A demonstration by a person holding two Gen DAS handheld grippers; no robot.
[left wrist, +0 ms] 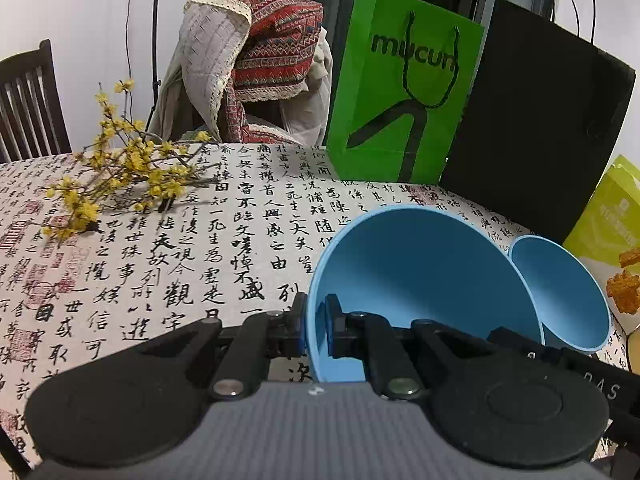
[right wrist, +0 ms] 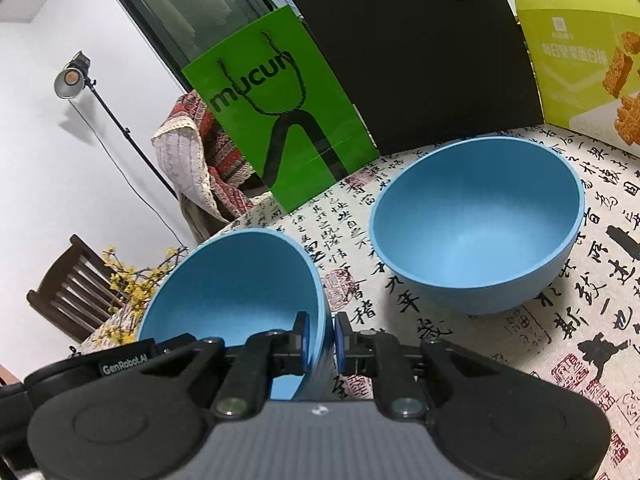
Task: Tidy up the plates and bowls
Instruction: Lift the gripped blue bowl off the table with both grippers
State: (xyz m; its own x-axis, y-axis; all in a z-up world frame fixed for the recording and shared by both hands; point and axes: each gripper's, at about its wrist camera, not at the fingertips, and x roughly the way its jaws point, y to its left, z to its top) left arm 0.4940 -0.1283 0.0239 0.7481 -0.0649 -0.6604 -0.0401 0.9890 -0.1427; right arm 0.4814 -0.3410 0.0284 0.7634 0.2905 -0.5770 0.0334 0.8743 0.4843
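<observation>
A blue bowl (left wrist: 424, 276) is tilted over the calligraphy tablecloth (left wrist: 160, 272), its opening facing the cameras. My left gripper (left wrist: 315, 320) is shut on its left rim, one pad inside and one outside. In the right wrist view the same bowl (right wrist: 232, 292) has my right gripper (right wrist: 321, 340) shut on its right rim. The left gripper's body (right wrist: 120, 362) shows at that bowl's lower left. A second blue bowl (right wrist: 476, 220) stands upright on the cloth to the right, also seen behind the held bowl (left wrist: 560, 292).
A green paper bag (left wrist: 400, 92), a black bag (left wrist: 536, 120) and a yellow-green snack box (right wrist: 580, 48) stand along the far edge of the table. A yellow flower branch (left wrist: 120, 176) lies at far left. Behind are a cloth-draped chair (left wrist: 256, 64), a wooden chair (left wrist: 28, 96) and a lamp stand (right wrist: 72, 80).
</observation>
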